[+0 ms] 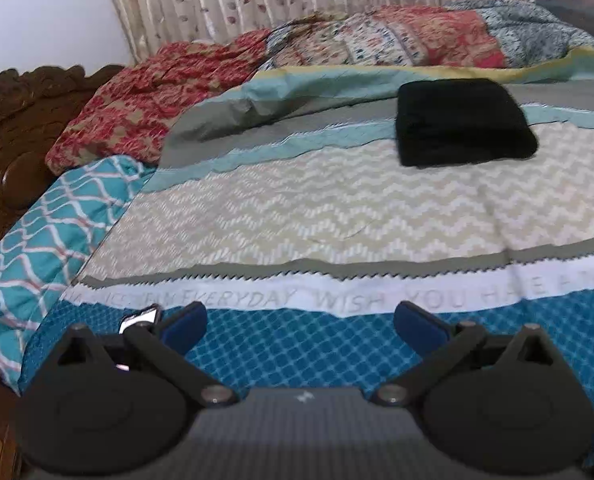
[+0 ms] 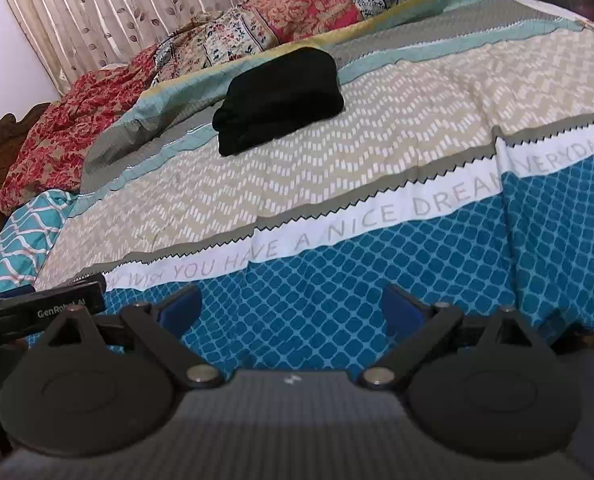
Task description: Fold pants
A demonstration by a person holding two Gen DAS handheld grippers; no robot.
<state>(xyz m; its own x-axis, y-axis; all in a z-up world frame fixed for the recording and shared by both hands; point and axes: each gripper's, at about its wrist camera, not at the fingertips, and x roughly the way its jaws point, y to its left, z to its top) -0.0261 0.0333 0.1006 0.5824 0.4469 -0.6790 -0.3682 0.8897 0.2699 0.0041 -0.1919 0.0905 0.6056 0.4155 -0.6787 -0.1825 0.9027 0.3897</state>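
Both grippers are held low over the near edge of the bed, each with its blue-padded jaws spread wide and nothing between them: the left gripper (image 1: pixel 299 326) and the right gripper (image 2: pixel 293 306) hang above the blue diamond-patterned band of the striped quilted bedspread (image 1: pixel 337 220), well short of the garment. The black fabric pants (image 1: pixel 463 122) already lie as a compact, thick rectangular bundle on the beige zigzag and grey stripes, far up the bed and well apart from either claw; from the right wrist view the same bundle (image 2: pixel 281 98) shows stacked layers at its near-left end, with rounded folded edges. Judged from this, the folding looks finished or nearly so, and the step in hand is either a last tidy or a withdrawal. To do it well, leave the bundle alone unless an edge truly sticks out; if a touch-up is wanted, approach flat and low, press down on the top layer with splayed fingers rather than pinching, since a pinch on soft stacked cloth could drag the upper layers askew. Work from the open end toward the fold. The rumpled red floral blanket (image 1: pixel 145 104) and the patchwork quilt (image 1: pixel 397 40) beyond should stay untouched, as should the teal lattice-print pillow (image 1: pixel 45 220) at the left.
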